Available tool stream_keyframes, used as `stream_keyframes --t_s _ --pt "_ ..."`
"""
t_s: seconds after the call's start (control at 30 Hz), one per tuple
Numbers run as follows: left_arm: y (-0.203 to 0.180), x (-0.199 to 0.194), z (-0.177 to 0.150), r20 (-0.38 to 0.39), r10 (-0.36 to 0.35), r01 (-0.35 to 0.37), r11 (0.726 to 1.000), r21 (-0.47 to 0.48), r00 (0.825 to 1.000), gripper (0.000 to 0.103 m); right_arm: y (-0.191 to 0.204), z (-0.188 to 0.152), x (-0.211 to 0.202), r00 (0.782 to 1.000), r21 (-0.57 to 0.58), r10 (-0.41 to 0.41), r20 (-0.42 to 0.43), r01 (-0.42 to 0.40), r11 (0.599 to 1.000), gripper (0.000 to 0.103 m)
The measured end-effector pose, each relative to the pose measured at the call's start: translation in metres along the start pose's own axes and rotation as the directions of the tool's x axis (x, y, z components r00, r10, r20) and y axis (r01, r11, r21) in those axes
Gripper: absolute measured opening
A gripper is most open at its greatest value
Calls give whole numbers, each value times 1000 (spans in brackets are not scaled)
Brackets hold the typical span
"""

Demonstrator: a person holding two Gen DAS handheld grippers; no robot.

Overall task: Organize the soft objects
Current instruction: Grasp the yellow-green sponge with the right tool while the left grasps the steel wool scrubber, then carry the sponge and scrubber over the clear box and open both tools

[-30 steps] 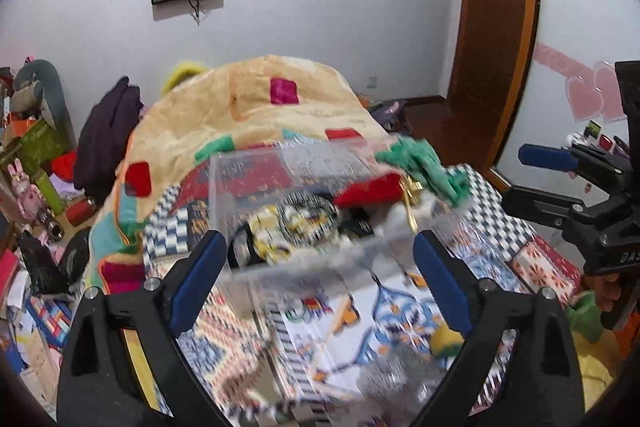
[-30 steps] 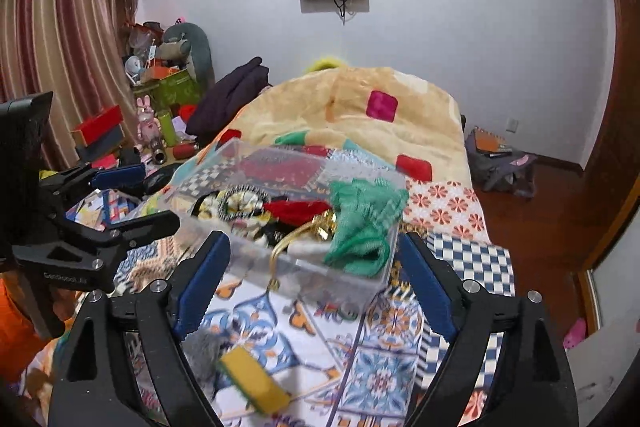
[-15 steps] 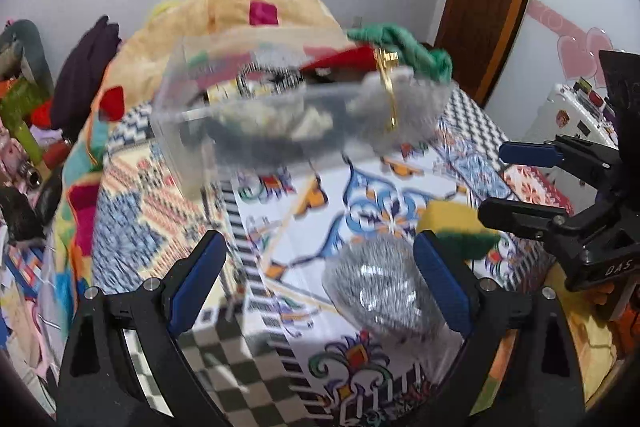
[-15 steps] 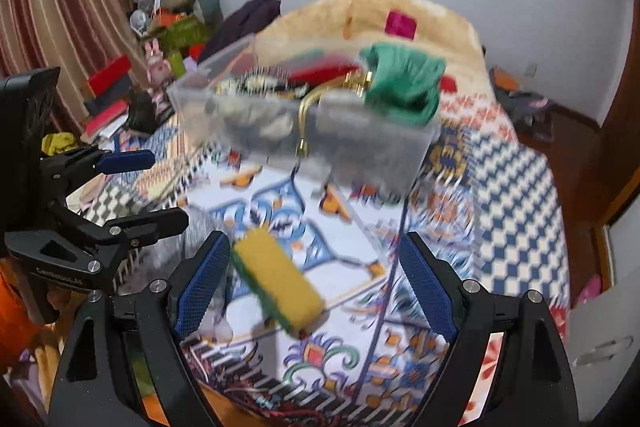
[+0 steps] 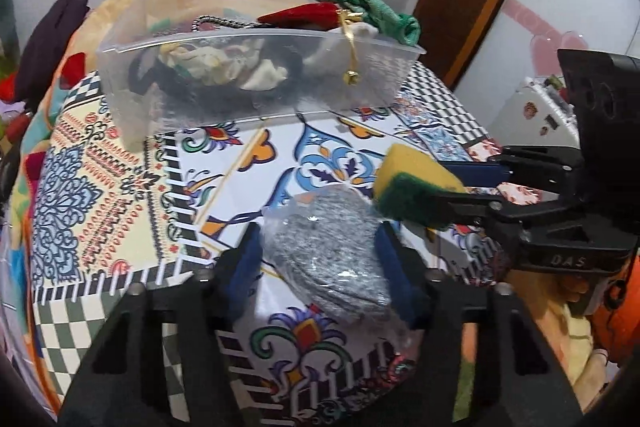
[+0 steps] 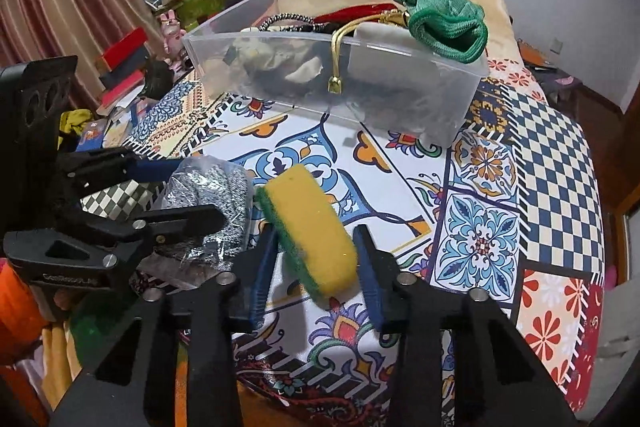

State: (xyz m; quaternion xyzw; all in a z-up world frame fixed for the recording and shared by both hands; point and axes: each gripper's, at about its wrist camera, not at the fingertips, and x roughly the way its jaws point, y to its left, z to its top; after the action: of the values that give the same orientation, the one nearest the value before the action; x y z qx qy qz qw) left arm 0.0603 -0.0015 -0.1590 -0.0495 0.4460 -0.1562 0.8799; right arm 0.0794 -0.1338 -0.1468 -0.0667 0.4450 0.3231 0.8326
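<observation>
A silver scouring pad in clear wrap [image 5: 328, 247] lies on the patterned tablecloth, and my left gripper [image 5: 320, 263] is closing around it, pads at its sides. A yellow sponge with a green scrub face [image 6: 310, 231] lies beside it, and my right gripper [image 6: 314, 267] is closed in on it. The sponge [image 5: 412, 187] and the right gripper [image 5: 472, 191] also show in the left wrist view. The scouring pad [image 6: 212, 195] shows in the right wrist view behind the left gripper [image 6: 188, 195].
A clear plastic bin [image 5: 256, 75] stands further back, holding a green knit cloth [image 6: 444, 19], a red item [image 5: 300, 17], a gold-chained purse and other soft things. A blanket-covered heap rises behind it. Clutter lies off the table's left side [image 6: 132, 59].
Both grippers have dropped and come forward from the bin to the table front. The jaws have narrowed from wide open onto the scouring pad and the sponge.
</observation>
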Motion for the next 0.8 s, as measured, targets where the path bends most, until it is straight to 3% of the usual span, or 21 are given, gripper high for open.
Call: stream_keyframes --t_s 0.03,0.07,0.3,0.57,0.8 --pt "-2 0 0 4 2 -2 1000 4 1000 46 -1 1 -1 1000 3 -1 6 1 1000 32" --pt "-4 0 0 7 1 -1 1000 10 1000 43 -1 1 -3 1000 6 -1 12 1 1000 25" --pt "-10 -9 4 39 28 -30 999 33 999 22 -3 8 -15 998 14 -12 56 11 1000 25" --pt "-2 -43 27 161 98 -104 994 32 982 21 -1 29 -37 988 0 -39 148 40 999 25" --pt "9 -73 66 286 147 -156 988 10 947 21 -1 60 -51 966 -9 -47 254 51 999 25"
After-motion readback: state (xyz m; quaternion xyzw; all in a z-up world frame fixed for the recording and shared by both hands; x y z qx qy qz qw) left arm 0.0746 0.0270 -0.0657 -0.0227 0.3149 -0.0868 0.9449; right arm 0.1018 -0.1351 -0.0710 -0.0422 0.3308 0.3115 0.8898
